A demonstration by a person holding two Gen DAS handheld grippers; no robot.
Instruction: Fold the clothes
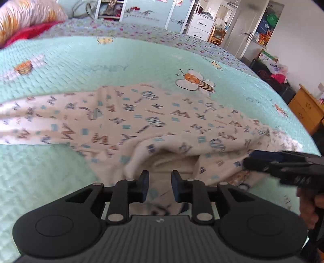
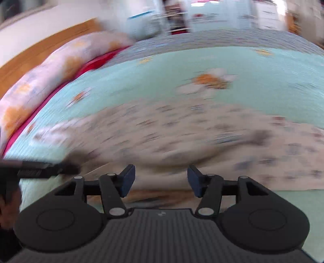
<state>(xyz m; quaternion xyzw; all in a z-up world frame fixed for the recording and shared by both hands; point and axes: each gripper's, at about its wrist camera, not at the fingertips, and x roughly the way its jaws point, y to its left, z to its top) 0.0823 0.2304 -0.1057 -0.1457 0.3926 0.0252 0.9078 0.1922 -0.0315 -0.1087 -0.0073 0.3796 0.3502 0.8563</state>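
Note:
A cream garment (image 1: 141, 121) printed with blue and orange letters lies spread and rumpled across the mint bedspread (image 1: 81, 60). My left gripper (image 1: 160, 183) is open just over its near folded edge, and cloth shows under the gap between the fingers. In the right wrist view, which is blurred by motion, the right gripper (image 2: 161, 180) stands wide open above the garment (image 2: 182, 129) with nothing between its fingers. The right gripper's fingers (image 1: 261, 161) reach in from the right at the garment's right end. The left gripper's fingers (image 2: 50, 169) show at the left edge.
Bees are printed on the bedspread (image 2: 263, 81). A floral pillow (image 1: 24, 16) and red cloth (image 1: 30, 32) lie at the head of the bed. White drawers (image 1: 200, 26), a door and a wooden cabinet (image 1: 305, 109) stand beyond the bed's right side. A hand (image 1: 309, 210) holds the right gripper.

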